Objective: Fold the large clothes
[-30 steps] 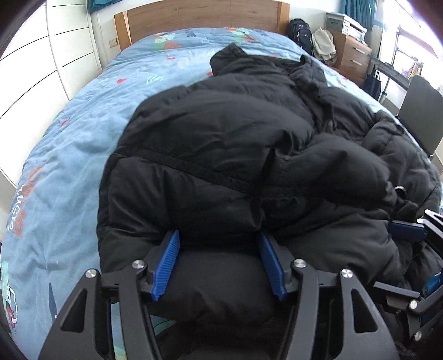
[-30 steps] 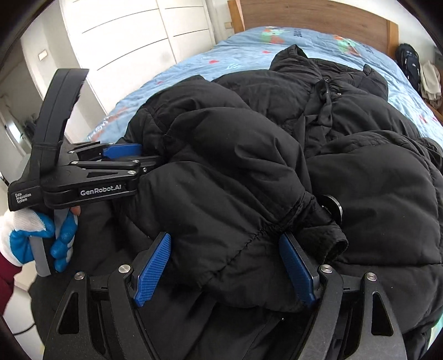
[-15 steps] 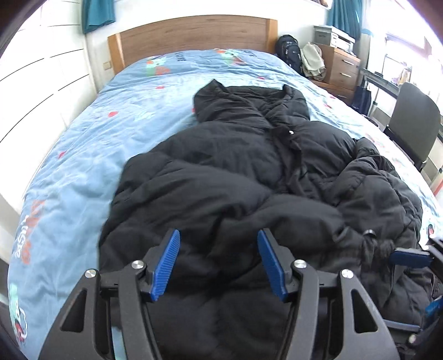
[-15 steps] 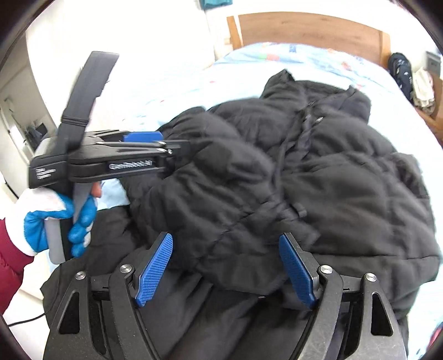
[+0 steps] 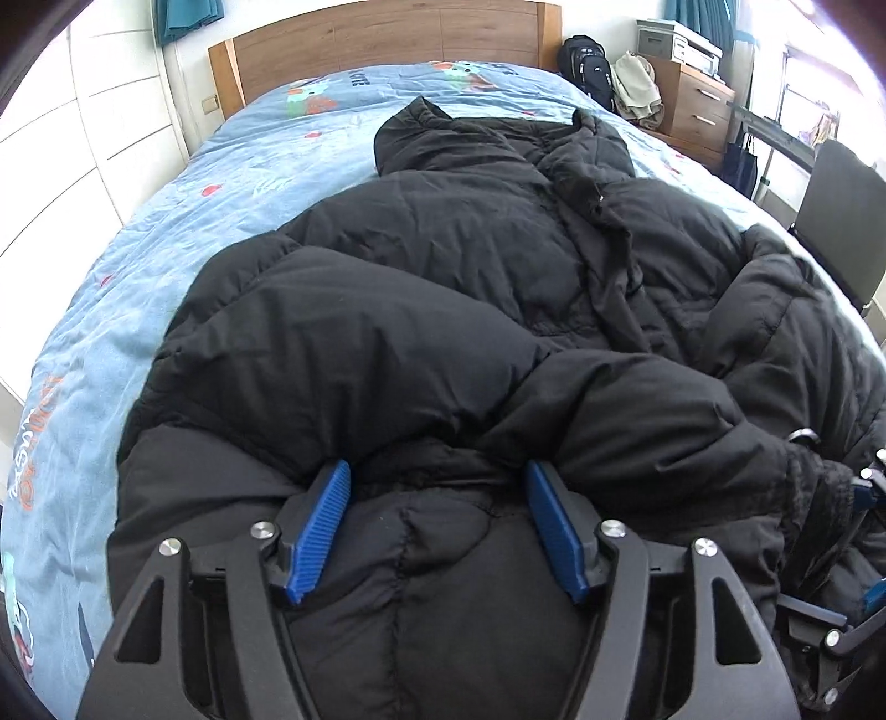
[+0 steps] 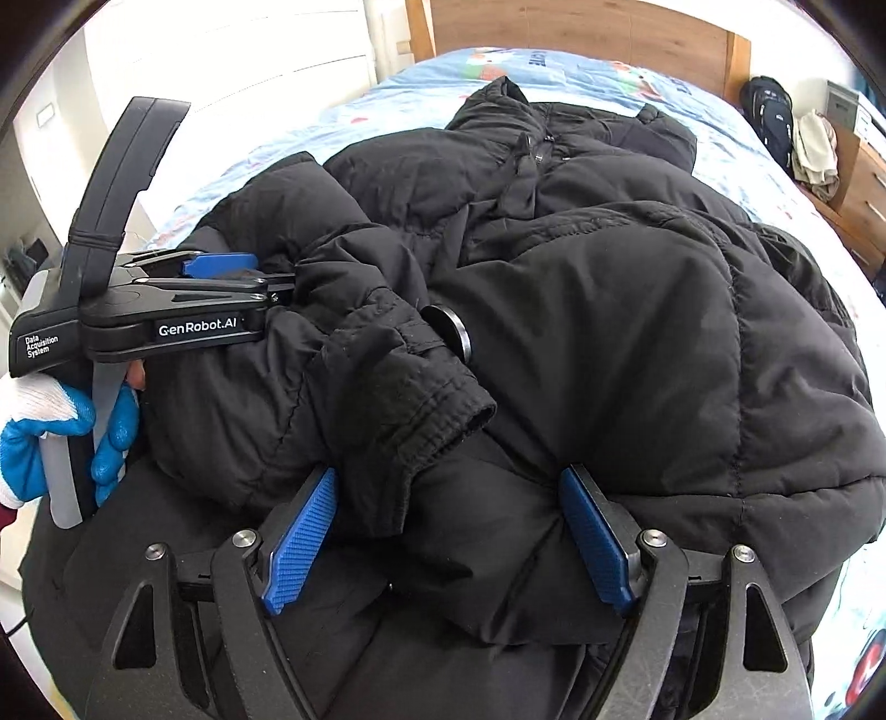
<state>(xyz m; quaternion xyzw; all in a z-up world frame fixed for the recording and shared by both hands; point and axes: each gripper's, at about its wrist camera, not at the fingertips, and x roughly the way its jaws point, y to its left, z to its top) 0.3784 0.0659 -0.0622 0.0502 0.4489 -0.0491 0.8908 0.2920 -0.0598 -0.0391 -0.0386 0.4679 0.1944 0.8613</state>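
The left tongs (image 5: 437,526) have just been opening further; their blue pads (image 5: 323,529) stand apart with a puffy fold of the black down jacket (image 5: 443,310) bulging between them, and whether the pads press on it cannot be told. The right tongs (image 6: 446,540) stand wide over the jacket's hem, just below a sleeve cuff (image 6: 426,387) (a round dark button sits beside it); the pads flank the cloth without clearly pinching it. A blue-and-white gloved hand (image 6: 61,432) holds the left tool's handle. The jacket lies heaped along the bed (image 5: 166,221), collar toward the wooden headboard (image 5: 387,39), on a light blue printed cover.
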